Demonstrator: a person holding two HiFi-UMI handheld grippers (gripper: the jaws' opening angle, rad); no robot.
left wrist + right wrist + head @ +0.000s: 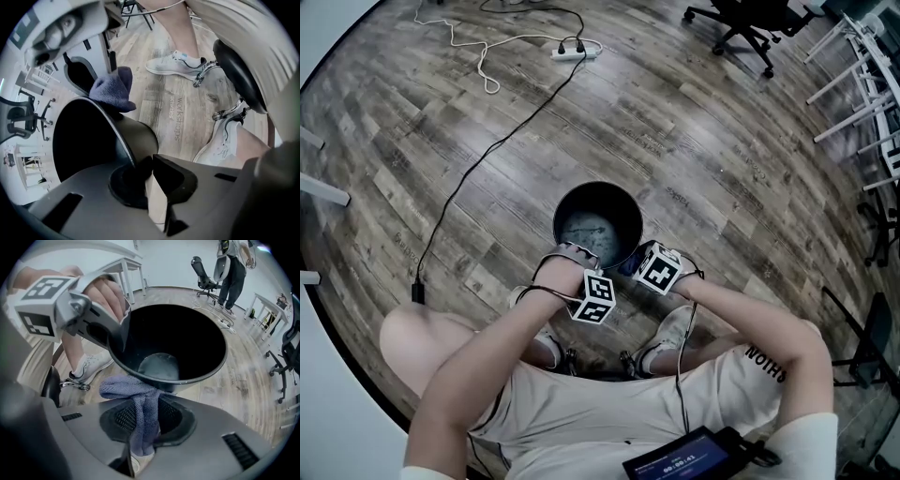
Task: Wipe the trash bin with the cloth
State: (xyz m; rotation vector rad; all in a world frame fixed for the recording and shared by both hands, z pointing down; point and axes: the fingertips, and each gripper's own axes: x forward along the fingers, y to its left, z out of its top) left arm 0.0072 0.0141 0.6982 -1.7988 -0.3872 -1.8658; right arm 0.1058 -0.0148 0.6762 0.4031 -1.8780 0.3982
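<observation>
The black round trash bin (598, 225) stands on the wood floor just in front of the seated person's feet. My left gripper (572, 255) sits at the bin's near rim. In the left gripper view its jaws (145, 171) are shut on the thin rim wall (123, 140). My right gripper (630, 266) is at the rim's near right side. It is shut on a blue-grey cloth (140, 413), which bunches against the outside of the bin (173, 348) just below the rim. The cloth (115, 89) also shows in the left gripper view, pressed to the bin's outside.
A power strip (577, 52) with cables lies far back on the floor. An office chair (750, 23) and white table legs (862, 84) stand at the back right. The person's shoes (670, 333) flank a stool base. Another person (232, 273) stands beyond the bin.
</observation>
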